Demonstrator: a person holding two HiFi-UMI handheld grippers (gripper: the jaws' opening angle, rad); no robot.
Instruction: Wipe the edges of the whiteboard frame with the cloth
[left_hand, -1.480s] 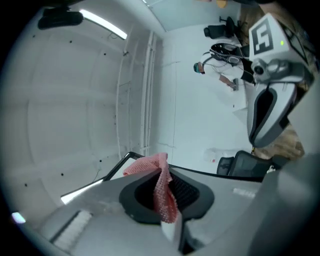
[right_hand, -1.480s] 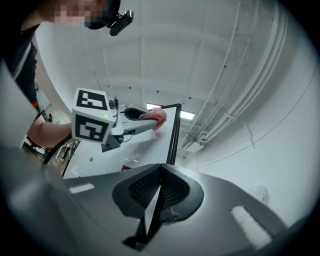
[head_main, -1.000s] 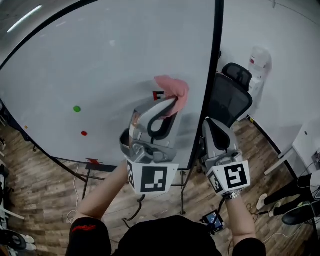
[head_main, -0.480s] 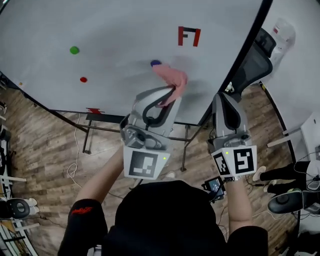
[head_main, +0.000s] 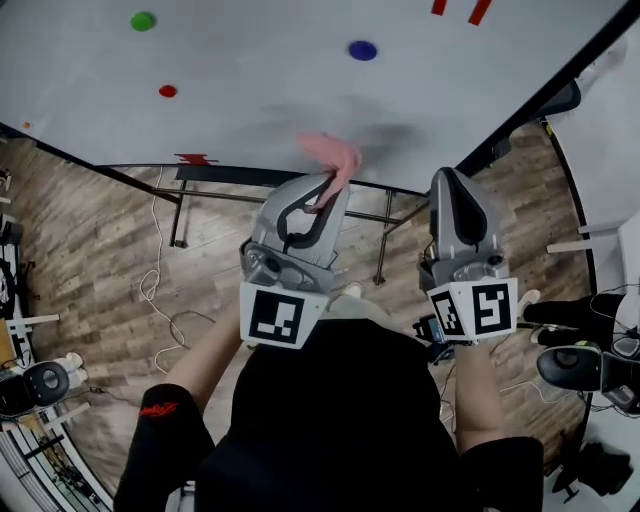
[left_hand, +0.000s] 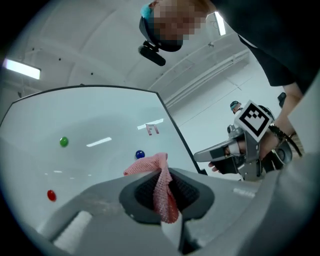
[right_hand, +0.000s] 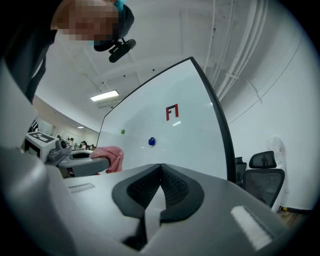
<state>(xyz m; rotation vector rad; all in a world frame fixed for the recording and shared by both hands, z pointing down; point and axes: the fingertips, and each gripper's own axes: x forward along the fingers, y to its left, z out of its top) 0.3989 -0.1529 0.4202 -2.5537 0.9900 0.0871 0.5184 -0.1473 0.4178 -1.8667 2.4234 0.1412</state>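
The left gripper (head_main: 328, 190) clamps the pink cloth (head_main: 331, 156), the right gripper (head_main: 449, 180) sits closed and empty, so I'd press the cloth's free end firmly along the whiteboard frame (head_main: 60, 148).

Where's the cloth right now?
The pink cloth is pinched in the left gripper, mid-frame in the head view, just at the lower frame edge of the whiteboard.

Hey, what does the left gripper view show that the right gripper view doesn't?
Only the left gripper view: the red magnet and the right gripper seen from outside. Only the right gripper view: the black office chair and that gripper's own jaws, shut on nothing. Both: the whiteboard, the green magnet, the blue magnet, and the pink cloth pinched in the left gripper.
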